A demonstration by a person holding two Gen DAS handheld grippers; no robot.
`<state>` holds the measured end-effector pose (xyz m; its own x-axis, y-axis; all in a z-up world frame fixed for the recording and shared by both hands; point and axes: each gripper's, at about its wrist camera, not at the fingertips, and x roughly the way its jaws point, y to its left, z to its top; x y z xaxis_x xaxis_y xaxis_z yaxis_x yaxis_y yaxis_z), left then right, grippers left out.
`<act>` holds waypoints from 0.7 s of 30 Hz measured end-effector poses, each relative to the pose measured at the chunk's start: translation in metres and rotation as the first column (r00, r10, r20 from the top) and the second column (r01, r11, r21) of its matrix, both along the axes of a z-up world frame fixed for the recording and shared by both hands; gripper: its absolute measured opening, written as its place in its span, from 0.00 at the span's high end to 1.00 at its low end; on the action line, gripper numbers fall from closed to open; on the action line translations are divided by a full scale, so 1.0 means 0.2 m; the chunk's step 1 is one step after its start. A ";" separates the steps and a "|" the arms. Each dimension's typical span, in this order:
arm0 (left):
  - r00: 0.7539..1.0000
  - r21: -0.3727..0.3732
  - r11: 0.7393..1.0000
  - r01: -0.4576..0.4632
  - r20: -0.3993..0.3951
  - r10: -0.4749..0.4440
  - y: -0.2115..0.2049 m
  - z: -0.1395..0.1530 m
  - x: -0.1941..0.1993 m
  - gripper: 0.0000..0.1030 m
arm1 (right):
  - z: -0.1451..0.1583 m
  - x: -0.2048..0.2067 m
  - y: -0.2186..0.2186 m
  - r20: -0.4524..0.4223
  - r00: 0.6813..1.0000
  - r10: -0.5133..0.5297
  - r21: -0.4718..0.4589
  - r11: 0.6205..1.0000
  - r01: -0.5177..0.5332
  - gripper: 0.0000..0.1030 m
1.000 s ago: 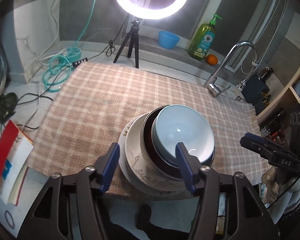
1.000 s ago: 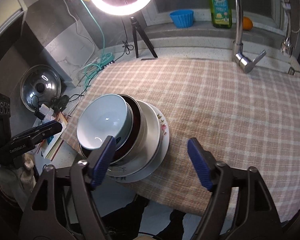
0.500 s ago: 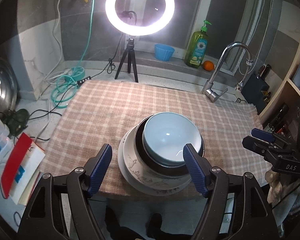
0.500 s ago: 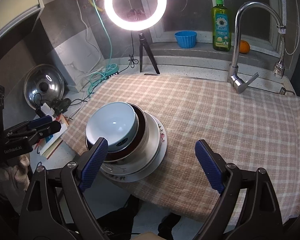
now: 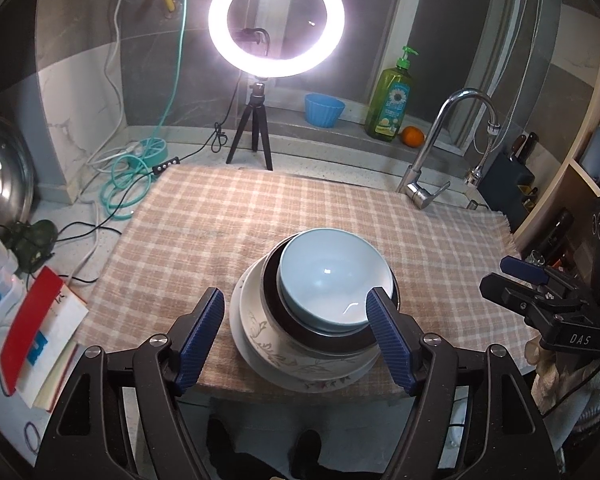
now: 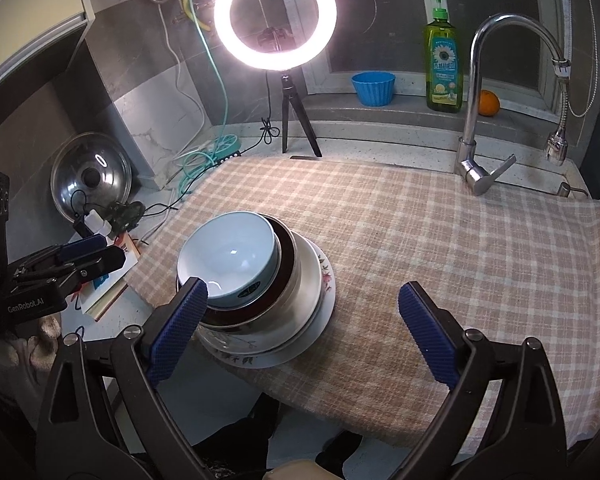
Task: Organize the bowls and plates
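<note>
A stack of dishes stands near the front edge of the checked cloth (image 5: 228, 220). On top is a light blue bowl (image 5: 332, 276) (image 6: 228, 256), nested in a dark brown bowl (image 5: 271, 280) (image 6: 289, 250). Under these are a white flowered bowl (image 5: 266, 336) and a flowered plate (image 5: 300, 380) (image 6: 327, 284). My left gripper (image 5: 295, 296) is open, hanging above the near side of the stack, its pads clear of it. My right gripper (image 6: 303, 287) hovers to the stack's right, jaws opening, nothing between them. Each gripper shows at the edge of the other's view, the right (image 5: 508, 276) and the left (image 6: 96, 252).
A ring light on a tripod (image 5: 256, 128) stands behind the cloth, with a faucet (image 5: 424, 188) at the back right. A blue cup (image 5: 324, 110), soap bottle (image 5: 392, 104) and orange (image 5: 413, 136) sit on the sill. Cables, a pot lid (image 6: 90, 178) and booklets (image 5: 40, 332) lie left.
Both grippers have drawn back and up from the stack, and their jaws have widened. The left gripper's right finger, earlier over the blue bowl's inside, now stands off its rim.
</note>
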<state>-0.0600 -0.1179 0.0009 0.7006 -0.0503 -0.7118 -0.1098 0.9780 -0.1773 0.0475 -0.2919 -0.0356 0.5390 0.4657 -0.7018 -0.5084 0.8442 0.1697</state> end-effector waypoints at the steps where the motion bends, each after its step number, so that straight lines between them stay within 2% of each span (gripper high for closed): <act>1: 1.000 0.001 1.000 -0.001 0.000 0.001 0.00 0.00 0.00 0.29 | 0.00 0.00 0.01 0.002 1.000 0.003 -0.004 1.000 -0.003 0.05; 21: 1.000 0.001 1.000 -0.004 -0.003 0.004 0.02 0.00 0.01 0.29 | -0.01 0.00 0.05 0.004 1.000 0.014 -0.011 1.000 -0.014 0.05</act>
